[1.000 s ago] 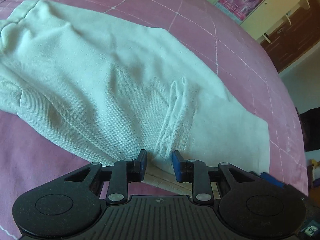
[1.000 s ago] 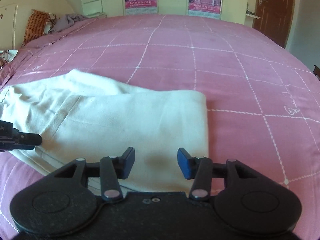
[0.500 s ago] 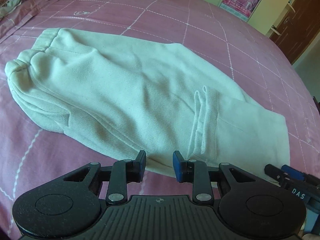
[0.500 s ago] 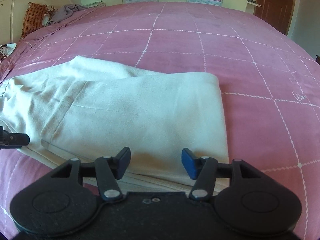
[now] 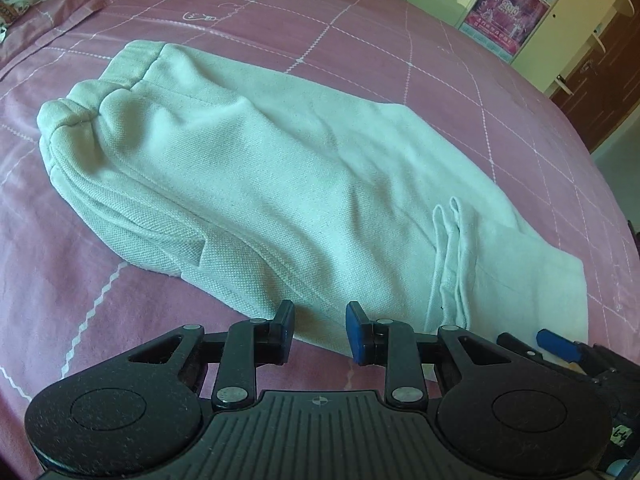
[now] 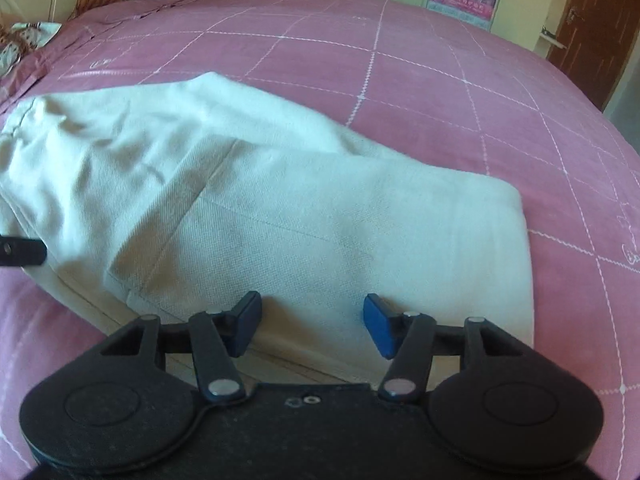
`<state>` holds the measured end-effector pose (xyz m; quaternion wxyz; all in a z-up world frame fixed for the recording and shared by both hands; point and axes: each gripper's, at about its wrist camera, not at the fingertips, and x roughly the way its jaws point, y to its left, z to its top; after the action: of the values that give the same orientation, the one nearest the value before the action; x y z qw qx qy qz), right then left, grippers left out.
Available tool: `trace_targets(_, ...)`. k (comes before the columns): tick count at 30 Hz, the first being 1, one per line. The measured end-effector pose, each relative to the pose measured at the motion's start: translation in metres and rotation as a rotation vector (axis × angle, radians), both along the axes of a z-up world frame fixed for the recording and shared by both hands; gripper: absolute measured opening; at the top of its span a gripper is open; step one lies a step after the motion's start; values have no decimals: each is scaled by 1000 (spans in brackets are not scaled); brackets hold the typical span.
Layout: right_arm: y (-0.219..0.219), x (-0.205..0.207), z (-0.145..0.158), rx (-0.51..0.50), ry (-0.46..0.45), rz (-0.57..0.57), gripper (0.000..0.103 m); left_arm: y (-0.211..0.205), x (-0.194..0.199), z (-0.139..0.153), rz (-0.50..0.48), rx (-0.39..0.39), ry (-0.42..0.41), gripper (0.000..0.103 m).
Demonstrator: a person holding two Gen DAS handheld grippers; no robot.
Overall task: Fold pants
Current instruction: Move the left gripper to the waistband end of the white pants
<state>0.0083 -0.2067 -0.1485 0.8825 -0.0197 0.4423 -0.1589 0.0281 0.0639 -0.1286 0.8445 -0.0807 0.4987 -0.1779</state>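
The pale pants point(image 5: 304, 184) lay folded on the pink bedspread point(image 5: 72, 272), with the waistband point(image 5: 84, 108) bunched at the far left in the left wrist view. The left gripper point(image 5: 320, 330) stood at the near edge of the cloth, its jaws a little apart and nothing between them. The right gripper point(image 6: 312, 322) was over the other end of the pants; its jaws had just been opening and stood wide apart, holding nothing

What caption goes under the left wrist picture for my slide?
Open left gripper at the near edge of pale folded pants on a pink checked bedspread.
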Motion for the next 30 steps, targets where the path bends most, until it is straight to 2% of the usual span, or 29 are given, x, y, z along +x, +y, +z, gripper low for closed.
trace_targets(5, -2, 2, 1, 12, 12, -13, 59, 25, 8, 6, 46, -49, 12, 29)
trace_targets(8, 0, 0, 0, 7, -2, -23, 59, 45, 14, 9, 112, -66, 9, 29)
trace_targets(12, 0, -2, -1, 7, -21, -34, 59, 66, 25, 1, 174, -85, 49, 29)
trace_targets(17, -2, -4, -2, 12, -33, -29, 59, 89, 34, -15, 256, -202, 121, 30)
trace_targets(19, -2, -4, -2, 14, -34, -30, 59, 92, 36, -15, 273, -214, 117, 31)
trace_targets(21, -2, -4, -1, 15, -35, -29, 59, 94, 41, -14, 283, -198, 92, 34)
trace_targets(24, -2, -5, -2, 17, -37, -29, 59, 104, 49, -16, 325, -215, 105, 42)
trace_targets(26, -2, -6, -1, 19, -38, -28, 59, 112, 52, -19, 355, -221, 112, 56)
trace_targets(30, -2, -6, -1, 20, -41, -29, 59, 131, 56, -29, 433, -245, 123, 60)
